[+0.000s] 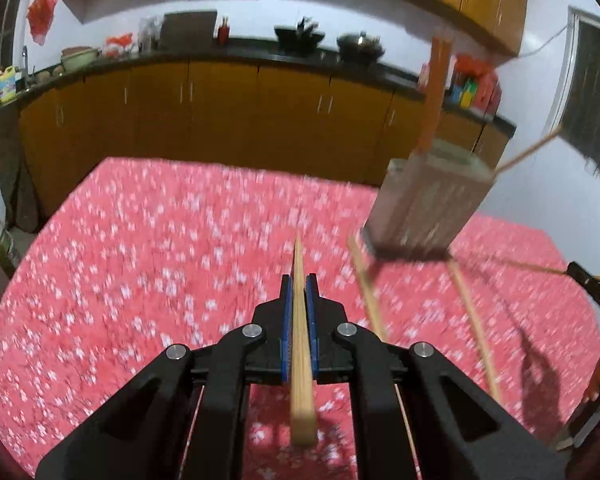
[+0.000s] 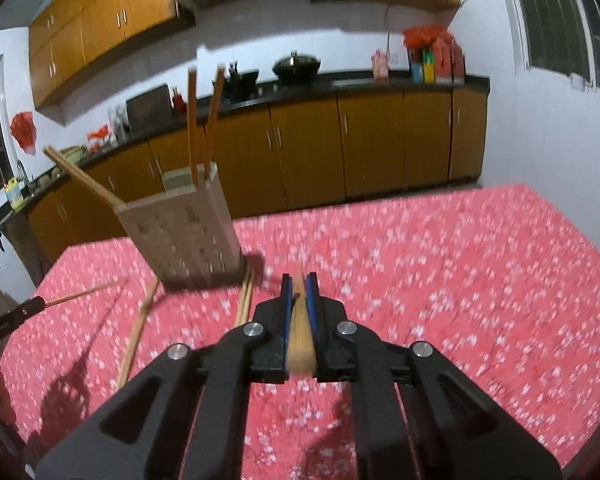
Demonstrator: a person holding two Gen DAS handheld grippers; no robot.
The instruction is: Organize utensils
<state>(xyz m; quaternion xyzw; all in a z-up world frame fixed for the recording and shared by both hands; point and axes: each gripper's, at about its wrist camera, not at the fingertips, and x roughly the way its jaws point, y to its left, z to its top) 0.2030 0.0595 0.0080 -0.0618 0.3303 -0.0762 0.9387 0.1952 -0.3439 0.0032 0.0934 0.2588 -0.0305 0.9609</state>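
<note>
Kitchen table, red floral cloth (image 2: 440, 264). Holder (image 2: 184, 236): upright, chopsticks inside. Left gripper (image 1: 299, 280), right gripper (image 2: 299, 280): each pinching one chopstick. Loose chopsticks (image 2: 140, 320) beside holder. Advice: align tip over holder opening before releasing.

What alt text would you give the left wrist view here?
The left gripper is shut on a pale wooden chopstick above a red floral tablecloth. Ahead to the right stands a beige utensil holder with orange chopsticks in it; two loose chopsticks lie beside its base. The image is motion-blurred.
</note>
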